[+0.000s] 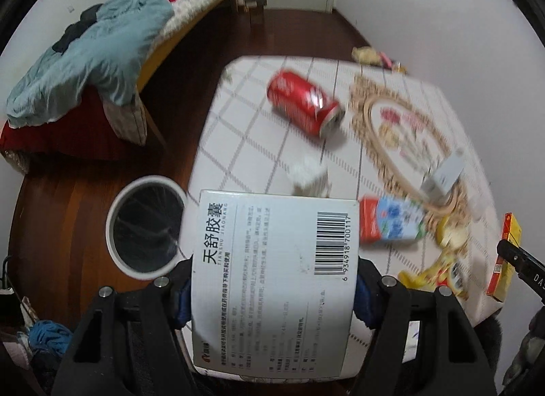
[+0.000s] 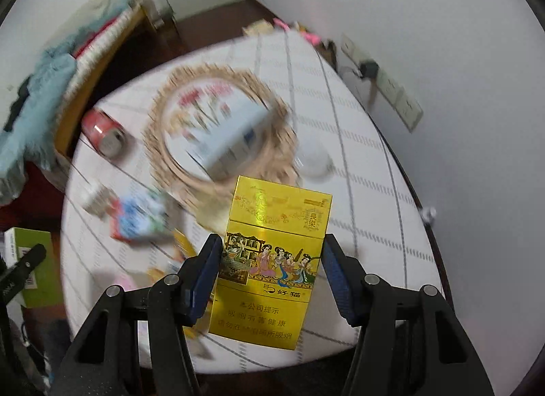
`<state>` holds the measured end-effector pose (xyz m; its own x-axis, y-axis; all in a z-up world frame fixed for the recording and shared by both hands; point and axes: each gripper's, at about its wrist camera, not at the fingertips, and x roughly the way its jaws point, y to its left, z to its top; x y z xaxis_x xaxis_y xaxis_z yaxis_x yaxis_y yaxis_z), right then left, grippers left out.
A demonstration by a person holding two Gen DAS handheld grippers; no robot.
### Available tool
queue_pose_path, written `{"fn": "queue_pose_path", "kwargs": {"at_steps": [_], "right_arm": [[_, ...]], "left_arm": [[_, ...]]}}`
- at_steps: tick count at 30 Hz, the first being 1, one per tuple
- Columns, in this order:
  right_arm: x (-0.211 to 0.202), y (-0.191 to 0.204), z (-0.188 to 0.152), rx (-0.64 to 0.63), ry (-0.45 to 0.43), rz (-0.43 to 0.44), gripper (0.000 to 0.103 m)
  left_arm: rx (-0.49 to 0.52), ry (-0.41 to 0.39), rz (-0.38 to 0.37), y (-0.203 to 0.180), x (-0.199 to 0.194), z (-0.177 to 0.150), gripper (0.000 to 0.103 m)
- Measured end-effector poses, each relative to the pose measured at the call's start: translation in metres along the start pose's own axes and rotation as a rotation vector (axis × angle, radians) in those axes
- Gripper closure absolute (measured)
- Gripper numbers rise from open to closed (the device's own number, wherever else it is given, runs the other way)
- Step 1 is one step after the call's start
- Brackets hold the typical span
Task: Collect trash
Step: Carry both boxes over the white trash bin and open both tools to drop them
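Observation:
My left gripper [image 1: 272, 280] is shut on a white medicine box [image 1: 272, 276] with a barcode, held above the table's near edge, just right of a white trash bin [image 1: 144, 225] on the floor. My right gripper [image 2: 270, 266] is shut on a yellow cigarette pack [image 2: 272, 259], held above the table. A red cola can [image 1: 303, 103] lies on its side on the table; it also shows in the right wrist view [image 2: 102, 132]. A red and blue carton [image 1: 391, 222], a crumpled white tissue [image 1: 306, 174] and yellow wrappers [image 1: 439, 263] lie nearby.
The table has a white checked cloth [image 1: 238, 143] with a round woven mat [image 1: 402, 137]. A bed with blue bedding [image 1: 92, 58] stands at the left. A white-blue box [image 2: 224, 137] lies on the mat. A wall socket strip [image 2: 391, 86] is at the right.

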<state>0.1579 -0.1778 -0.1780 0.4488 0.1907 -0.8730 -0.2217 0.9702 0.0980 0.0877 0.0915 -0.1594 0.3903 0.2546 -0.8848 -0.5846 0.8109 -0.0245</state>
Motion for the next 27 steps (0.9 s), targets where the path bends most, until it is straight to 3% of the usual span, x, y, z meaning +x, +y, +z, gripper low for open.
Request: {"fn": "queue_pose_path", "kwargs": {"at_steps": [5,10,13,18,22,27], "right_arm": [[-0.029,0.053,0.041,-0.048,-0.069,0.128,0.042],[-0.029,0.146,0.067,-0.138,-0.057,0.295,0.042],[-0.004,0.23,0.07,-0.21,0.022,0.419,0.042],[0.059,0.36,0.051,-0.342,0.169,0.501,0.042],[0.116,0.433,0.032,-0.379,0.291,0.501,0.042],[0.194,0.495,0.014,-0.392,0.441,0.466,0.042]], "left_arm": [[-0.036,-0.075,-0.019,0.028,-0.028,0.034,0.035],[-0.143,-0.109,-0.037,0.102,-0.04,0.064,0.035],[-0.214,-0.082,-0.038,0.151,-0.026,0.067,0.035],[-0.354,0.017,-0.013,0.25,0.027,0.054,0.035],[-0.488,0.139,-0.051,0.319,0.09,0.038,0.035],[-0.578,0.231,-0.082,0.358,0.145,0.026,0.031]]}}
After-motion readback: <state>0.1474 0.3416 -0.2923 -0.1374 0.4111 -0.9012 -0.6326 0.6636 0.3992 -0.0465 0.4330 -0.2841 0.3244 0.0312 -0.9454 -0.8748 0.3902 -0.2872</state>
